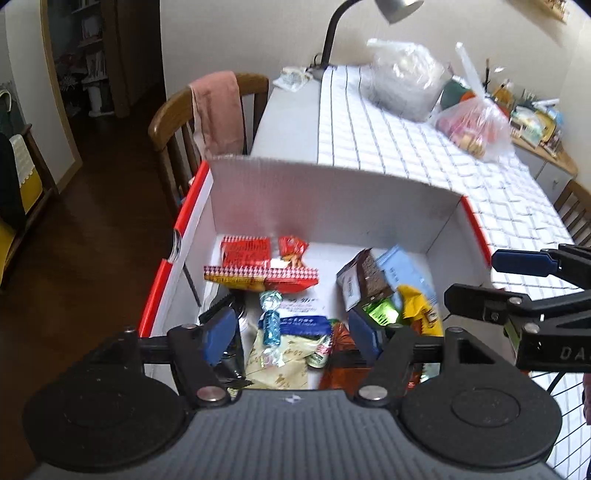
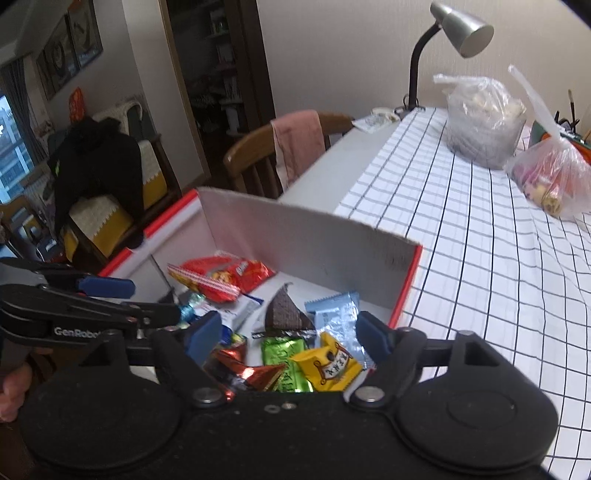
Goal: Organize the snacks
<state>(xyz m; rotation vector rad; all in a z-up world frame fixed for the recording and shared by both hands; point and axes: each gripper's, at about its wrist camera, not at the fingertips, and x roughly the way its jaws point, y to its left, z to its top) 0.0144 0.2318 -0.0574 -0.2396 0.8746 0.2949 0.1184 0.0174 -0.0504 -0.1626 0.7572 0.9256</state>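
Left wrist view looks down into the box (image 1: 332,192), a white carton with red edges standing on the worktop (image 1: 424,147) and holding the snacks. At twelve o'clock from the left tool (image 1: 293,334) lie red checked packets (image 1: 258,271); at about one o'clock sits a brown wrapper (image 1: 371,275) beside a pale blue packet (image 1: 404,269). A twisted teal candy (image 1: 271,319) rests on a cream bag (image 1: 284,360) between the spread blue pads, which press on nothing, so this tool is released. Only this view shows the teal candy clearly. At three o'clock the right tool (image 1: 495,282) reaches in, its jaws parted and empty.

Right wrist view shows that same right tool (image 2: 290,336) from behind, jaws wide, with loose packets beneath: a yellow packet (image 2: 332,367), a green wrapper (image 2: 282,354) and a shiny red-brown wrapper (image 2: 258,373), barely seen from the other side. At nine o'clock the left tool (image 2: 146,299) appears, with a hand (image 2: 13,391) at the edge. Both views show the lamp (image 2: 458,33), two plastic bags (image 2: 484,118) at about two o'clock on the checked cloth, and a chair (image 2: 266,158) draped with pink cloth.
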